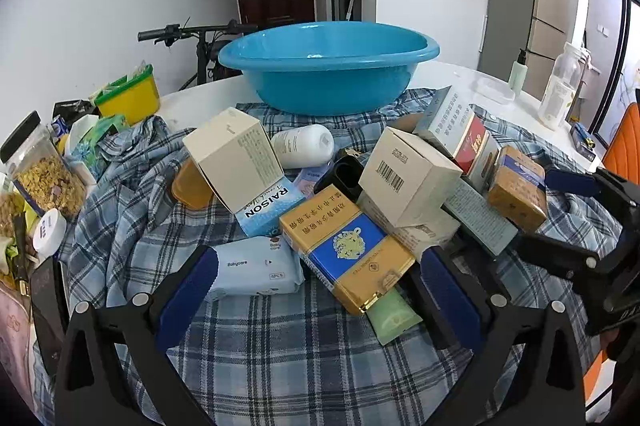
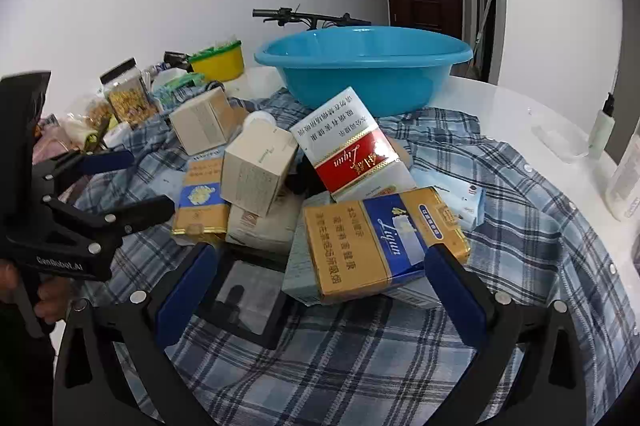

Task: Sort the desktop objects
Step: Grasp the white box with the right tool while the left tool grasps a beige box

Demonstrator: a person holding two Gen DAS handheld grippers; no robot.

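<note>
A heap of boxes lies on a blue plaid shirt [image 1: 304, 350]. In the left wrist view my left gripper [image 1: 320, 266] is open, its pads either side of a gold and blue carton [image 1: 344, 246] and a Babycare wipes pack [image 1: 256, 270], touching neither. A blue basin [image 1: 328, 66] stands behind the heap. In the right wrist view my right gripper [image 2: 320, 266] is open just before a gold and blue Liqun carton [image 2: 380, 246]. A red and white carton [image 2: 356, 150] leans behind it. The basin [image 2: 364, 66] shows there too.
Jars and snack packs [image 1: 40, 170] and a yellow tub [image 1: 128, 98] crowd the table's left side. Bottles [image 1: 560, 94] stand at the right edge. A black-framed tablet [image 2: 244, 298] lies on the shirt. Cream boxes [image 1: 236, 158] sit in the heap.
</note>
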